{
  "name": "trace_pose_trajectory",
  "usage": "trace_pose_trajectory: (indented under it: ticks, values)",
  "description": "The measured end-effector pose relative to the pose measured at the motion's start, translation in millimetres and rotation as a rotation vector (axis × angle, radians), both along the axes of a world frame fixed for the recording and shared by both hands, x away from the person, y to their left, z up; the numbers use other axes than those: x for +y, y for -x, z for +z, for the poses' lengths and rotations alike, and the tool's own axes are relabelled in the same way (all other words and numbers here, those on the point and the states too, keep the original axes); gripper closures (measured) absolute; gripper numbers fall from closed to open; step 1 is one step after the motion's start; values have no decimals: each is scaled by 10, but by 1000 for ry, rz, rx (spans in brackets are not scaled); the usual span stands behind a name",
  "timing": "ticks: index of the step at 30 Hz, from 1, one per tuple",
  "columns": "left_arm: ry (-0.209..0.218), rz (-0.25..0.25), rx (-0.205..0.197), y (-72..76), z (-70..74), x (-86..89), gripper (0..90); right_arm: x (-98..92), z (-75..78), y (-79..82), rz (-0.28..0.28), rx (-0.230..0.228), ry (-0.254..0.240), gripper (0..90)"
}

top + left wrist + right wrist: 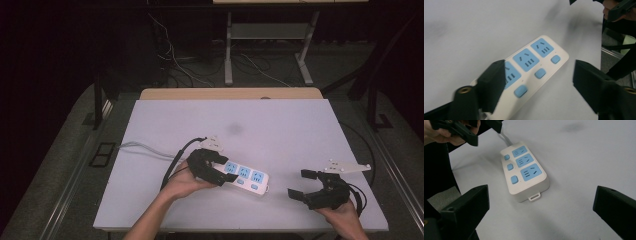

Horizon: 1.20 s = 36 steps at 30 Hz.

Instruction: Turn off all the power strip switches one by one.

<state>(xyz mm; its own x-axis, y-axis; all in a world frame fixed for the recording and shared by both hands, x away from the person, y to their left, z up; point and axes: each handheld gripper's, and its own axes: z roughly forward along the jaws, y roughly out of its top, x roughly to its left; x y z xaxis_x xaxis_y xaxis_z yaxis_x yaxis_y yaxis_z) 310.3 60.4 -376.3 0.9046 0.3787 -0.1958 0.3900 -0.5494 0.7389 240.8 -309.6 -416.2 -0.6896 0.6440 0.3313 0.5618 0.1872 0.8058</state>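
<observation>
A white power strip (pixel 247 177) with three blue sockets and three blue switches lies flat on the white table (pixel 280 125), at front centre. My left gripper (pixel 227 168) hovers over its left end, open. In the left gripper view one jaw hangs above the nearest socket of the strip (pixel 534 65) and the other stands off to the side, with neither pad pressing on it. My right gripper (pixel 298 183) sits low at the front right, open wide and empty. It faces the strip's hanging-tab end (pixel 524 172) from a short distance.
The strip's grey cord (pixel 145 148) runs off the table's left edge. A faint dark smudge (pixel 235 129) marks the middle of the tabletop. Beyond the far edge are a metal frame (pixel 229 55) and loose cables on the floor.
</observation>
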Motion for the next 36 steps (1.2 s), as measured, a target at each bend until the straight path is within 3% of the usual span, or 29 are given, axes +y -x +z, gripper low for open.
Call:
trace_pose_trajectory:
  ticks: [7,14,19,23,36]
  values:
    - [-4,83,-16,63,13,214,0,20,4,6,5,0,-3,3]
    - [51,180,-44,177,-10,510,0,49,13,18,12,-2,0,3]
    - [61,257,-94,284,-52,713,0,49,13,23,10,-1,-3,3]
    - [97,301,-111,375,-100,861,0,57,11,21,14,-2,-1,3]
    - [210,354,-64,479,-360,1209,0,63,9,28,15,2,-1,3]
